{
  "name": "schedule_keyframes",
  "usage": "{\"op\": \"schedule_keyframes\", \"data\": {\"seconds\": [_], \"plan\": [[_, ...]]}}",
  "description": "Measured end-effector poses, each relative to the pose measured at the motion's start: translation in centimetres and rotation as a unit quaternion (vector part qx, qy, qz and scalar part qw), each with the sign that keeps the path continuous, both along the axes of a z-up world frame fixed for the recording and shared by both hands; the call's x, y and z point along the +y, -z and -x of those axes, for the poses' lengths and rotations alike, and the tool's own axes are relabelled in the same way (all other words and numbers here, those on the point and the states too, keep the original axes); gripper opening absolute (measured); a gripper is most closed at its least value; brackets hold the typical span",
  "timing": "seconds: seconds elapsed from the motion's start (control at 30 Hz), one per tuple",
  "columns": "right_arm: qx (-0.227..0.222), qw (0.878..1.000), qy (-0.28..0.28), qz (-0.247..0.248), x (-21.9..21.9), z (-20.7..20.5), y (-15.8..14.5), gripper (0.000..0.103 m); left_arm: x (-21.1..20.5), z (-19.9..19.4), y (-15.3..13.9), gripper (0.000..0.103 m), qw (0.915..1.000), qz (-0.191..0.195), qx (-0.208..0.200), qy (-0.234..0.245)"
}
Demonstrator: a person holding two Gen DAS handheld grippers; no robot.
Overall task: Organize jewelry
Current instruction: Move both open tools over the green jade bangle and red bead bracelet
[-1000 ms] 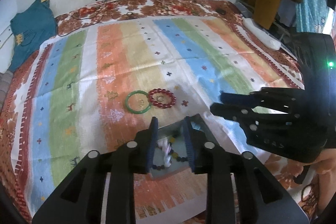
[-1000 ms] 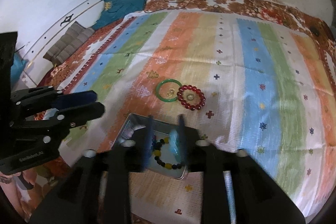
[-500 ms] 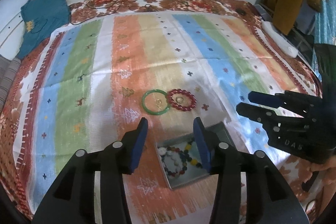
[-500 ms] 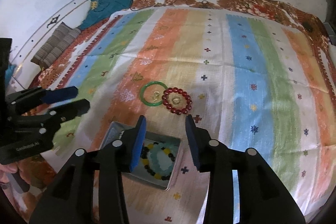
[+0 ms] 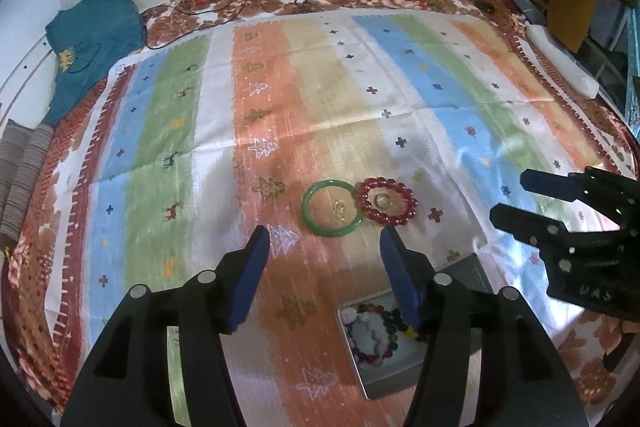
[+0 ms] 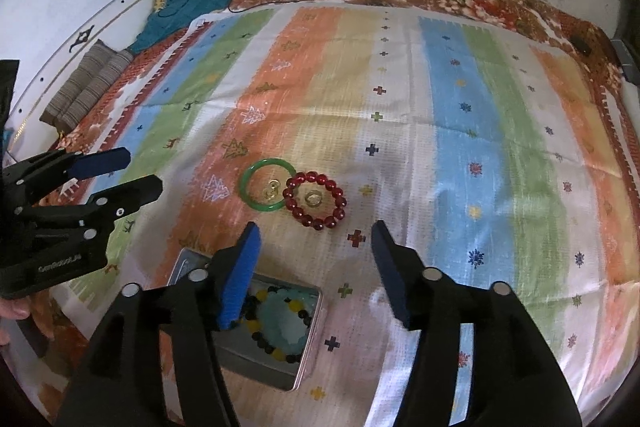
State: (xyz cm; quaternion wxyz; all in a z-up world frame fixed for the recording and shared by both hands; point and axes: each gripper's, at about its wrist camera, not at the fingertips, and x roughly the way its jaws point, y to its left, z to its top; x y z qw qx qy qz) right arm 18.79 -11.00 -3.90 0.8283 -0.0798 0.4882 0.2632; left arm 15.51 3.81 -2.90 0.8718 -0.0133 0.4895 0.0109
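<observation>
A green bangle [image 5: 330,213] with a small gold ring inside it lies on the striped cloth, touching a red bead bracelet [image 5: 387,202] that has a gold ring inside it. Both also show in the right wrist view, the bangle [image 6: 267,187] and the red bracelet [image 6: 314,200]. A metal tin [image 6: 306,361] near the front holds several bead bracelets; it also shows in the left wrist view [image 5: 382,389]. My left gripper [image 5: 324,243] is open and empty just short of the bangle. My right gripper [image 6: 316,235] is open and empty just short of the red bracelet.
The striped cloth [image 5: 320,99] covers a floral bedspread. A teal garment [image 5: 92,43] and a folded striped cloth [image 6: 86,87] lie at the far left. Cables run down the back wall. A white power strip [image 5: 560,57] lies at the right edge.
Both grippers have opened wide and pulled back from the tin, moving up toward the bangle and red bracelet. The bracelets they held now lie in the tin.
</observation>
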Motion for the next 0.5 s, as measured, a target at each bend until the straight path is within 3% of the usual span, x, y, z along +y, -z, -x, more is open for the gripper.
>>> {"op": "schedule_keyframes", "data": {"seconds": [0.5], "plan": [[0.020,0.999,0.019,0.036,0.6,-3.5,2.6,0.066,1.6,-3.8,3.1,0.061,0.9988,-0.011,0.043,-0.024]]}}
